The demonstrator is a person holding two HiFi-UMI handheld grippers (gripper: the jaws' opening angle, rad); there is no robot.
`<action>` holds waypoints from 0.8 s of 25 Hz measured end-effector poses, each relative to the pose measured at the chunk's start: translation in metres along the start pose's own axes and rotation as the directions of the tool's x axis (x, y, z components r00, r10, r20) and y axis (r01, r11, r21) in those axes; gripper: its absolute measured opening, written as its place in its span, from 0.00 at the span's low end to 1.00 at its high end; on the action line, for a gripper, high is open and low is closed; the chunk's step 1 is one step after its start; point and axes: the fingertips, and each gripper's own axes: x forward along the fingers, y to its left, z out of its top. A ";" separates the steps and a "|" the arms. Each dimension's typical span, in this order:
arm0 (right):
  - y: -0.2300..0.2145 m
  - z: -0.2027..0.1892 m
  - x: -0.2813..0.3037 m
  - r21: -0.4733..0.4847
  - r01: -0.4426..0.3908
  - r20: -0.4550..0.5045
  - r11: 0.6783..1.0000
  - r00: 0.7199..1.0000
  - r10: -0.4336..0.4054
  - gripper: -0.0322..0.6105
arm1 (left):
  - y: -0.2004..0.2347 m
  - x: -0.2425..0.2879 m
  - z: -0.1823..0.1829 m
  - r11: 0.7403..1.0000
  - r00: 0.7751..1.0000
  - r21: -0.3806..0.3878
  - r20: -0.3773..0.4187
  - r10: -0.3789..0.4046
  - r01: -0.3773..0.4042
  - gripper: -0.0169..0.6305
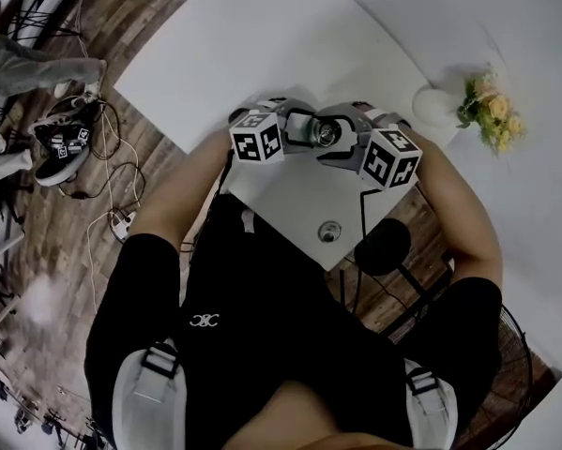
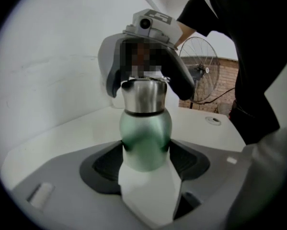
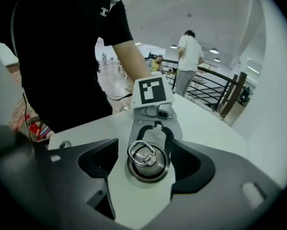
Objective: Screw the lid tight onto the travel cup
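The travel cup point(image 2: 145, 140) has a green body and a steel lid point(image 2: 143, 97). It stands upright on the white table point(image 1: 262, 45), near the front edge. My left gripper point(image 2: 145, 153) comes in level, its dark pads pressed on both sides of the green body. My right gripper point(image 3: 146, 163) hangs over the cup and looks down on the lid point(image 3: 147, 161) and its ring. Its jaws stand on either side of the lid, with a white gap on the left side. In the head view the lid point(image 1: 326, 134) shows between both grippers.
A white vase point(image 1: 436, 107) with yellow flowers stands at the table's right. A round grommet point(image 1: 329, 232) sits in the tabletop near me. Cables and shoes point(image 1: 65, 148) lie on the wooden floor to the left. A fan point(image 2: 200, 68) stands behind, and a person point(image 3: 189, 61) stands by a railing.
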 end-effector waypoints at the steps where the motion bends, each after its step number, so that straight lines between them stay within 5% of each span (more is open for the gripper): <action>1: 0.001 -0.003 0.003 -0.037 -0.033 -0.034 0.999 0.999 0.032 0.54 | 0.000 0.000 0.000 1.000 1.000 0.006 -0.001 -0.007 0.007 0.58; 7: -0.002 -0.005 0.006 -0.102 -0.172 -0.081 0.980 0.983 0.164 0.47 | -0.001 0.002 0.001 1.000 1.000 0.006 0.005 -0.014 0.014 0.58; 10: -0.001 -0.005 0.005 -0.099 -0.165 -0.042 0.981 0.986 0.162 0.47 | -0.001 0.002 0.000 1.000 1.000 0.003 0.010 -0.011 0.011 0.58; 16: -0.009 0.000 0.003 0.027 -0.009 0.113 1.000 0.994 0.006 0.47 | -0.001 0.002 -0.003 0.999 1.000 -0.036 0.015 0.025 -0.025 0.58; 20: -0.017 0.004 -0.001 0.160 0.131 0.218 0.978 0.962 -0.164 0.47 | -0.002 0.001 -0.003 0.997 0.998 -0.057 0.012 0.060 -0.059 0.57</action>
